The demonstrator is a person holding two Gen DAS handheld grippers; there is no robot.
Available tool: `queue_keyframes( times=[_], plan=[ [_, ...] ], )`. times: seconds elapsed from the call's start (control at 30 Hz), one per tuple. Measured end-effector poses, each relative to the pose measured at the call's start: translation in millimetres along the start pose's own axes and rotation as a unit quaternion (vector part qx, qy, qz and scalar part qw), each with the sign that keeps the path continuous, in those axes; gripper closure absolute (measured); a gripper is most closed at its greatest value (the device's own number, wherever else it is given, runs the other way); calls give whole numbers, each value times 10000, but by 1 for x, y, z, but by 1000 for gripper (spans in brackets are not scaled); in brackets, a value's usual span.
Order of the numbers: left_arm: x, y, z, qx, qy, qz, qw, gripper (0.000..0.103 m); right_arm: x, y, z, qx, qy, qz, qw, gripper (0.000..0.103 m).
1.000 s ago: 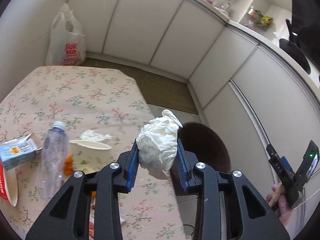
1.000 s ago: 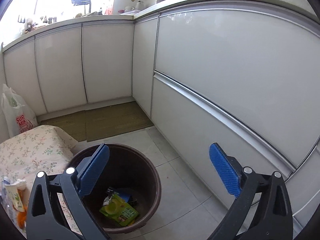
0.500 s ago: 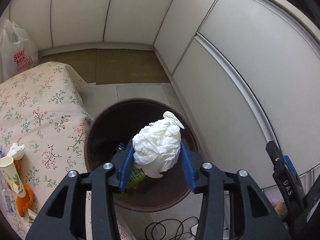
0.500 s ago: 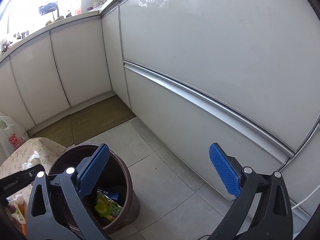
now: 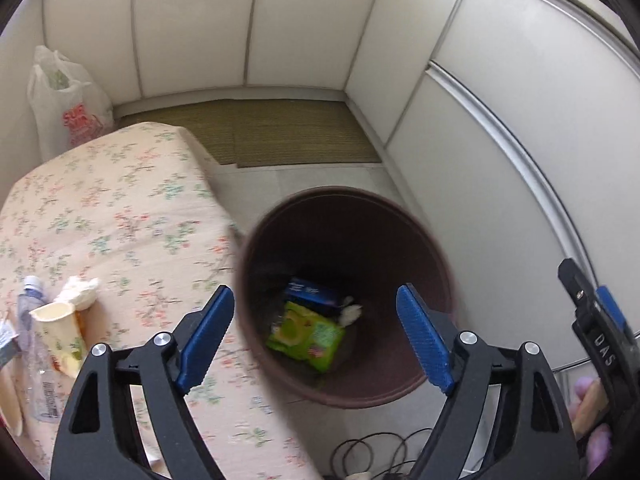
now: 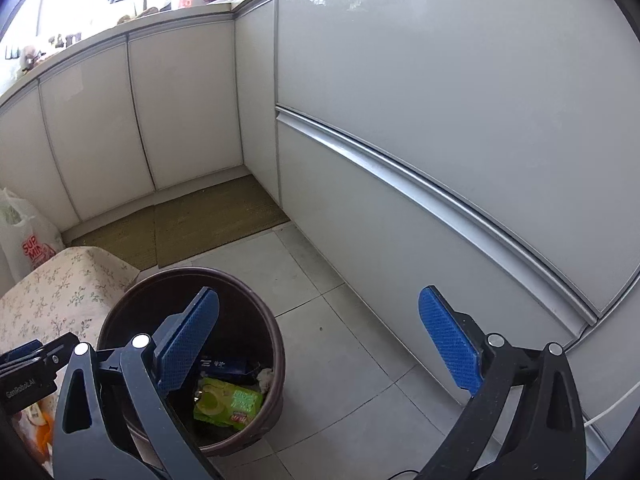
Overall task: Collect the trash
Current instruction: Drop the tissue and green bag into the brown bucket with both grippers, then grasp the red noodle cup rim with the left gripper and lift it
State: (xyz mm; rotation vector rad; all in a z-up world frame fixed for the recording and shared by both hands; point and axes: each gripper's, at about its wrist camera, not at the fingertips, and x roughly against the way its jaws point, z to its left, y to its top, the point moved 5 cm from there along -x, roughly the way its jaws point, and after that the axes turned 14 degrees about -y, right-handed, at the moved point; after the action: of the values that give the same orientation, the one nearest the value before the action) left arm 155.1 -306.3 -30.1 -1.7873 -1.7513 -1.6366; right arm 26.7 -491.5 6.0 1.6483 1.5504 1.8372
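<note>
Where floral table (image 5: 120, 208) meets tiled floor (image 6: 360, 300), both claws (image 5: 316, 336) (image 6: 316, 344) gape wide over the bin (image 5: 400, 216)

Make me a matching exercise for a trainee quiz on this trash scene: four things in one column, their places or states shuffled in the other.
Things:
1. green packet
2. paper cup
3. plastic bag
4. left gripper

Places or states:
a. on the floor by the cabinets
b. open, holding nothing
c. inside the brown bin
d. on the floral tablecloth

Pairs: 1-c, 2-d, 3-a, 4-b
</note>
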Motion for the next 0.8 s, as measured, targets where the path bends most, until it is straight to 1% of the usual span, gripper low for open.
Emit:
queue_keyframes(
  times=[0.13,0.27,0.4,0.47,0.53,0.6,0.67,0.73,0.8],
  plan=[
    [22,-16,39,199,377,12,9991,21,12,-5,33,359,273,-15,9990,7],
    [49,-39,89,652,629,3,9959,21,28,-11,69,762,531,-61,9957,7],
    [87,-64,140,1138,827,-197,9899,21,48,-16,107,1085,876,-132,9901,7],
    [108,-81,166,1486,892,-376,9841,21,61,-20,128,1295,1016,-240,9861,7],
    [123,-94,185,1768,934,-441,9788,21,73,-25,146,1510,1123,-336,9816,7],
    [139,-106,204,1948,1001,-421,9748,21,85,-33,168,1796,1218,-433,9752,7],
    [163,-116,225,2097,1134,-569,9695,21,97,-41,185,2020,1300,-505,9694,7],
    [190,-125,244,2286,1289,-825,9614,21,109,-48,203,2214,1427,-590,9629,7],
    [216,-136,267,2570,1416,-1058,9501,21,121,-55,221,2395,1538,-680,9562,7]
  ],
)
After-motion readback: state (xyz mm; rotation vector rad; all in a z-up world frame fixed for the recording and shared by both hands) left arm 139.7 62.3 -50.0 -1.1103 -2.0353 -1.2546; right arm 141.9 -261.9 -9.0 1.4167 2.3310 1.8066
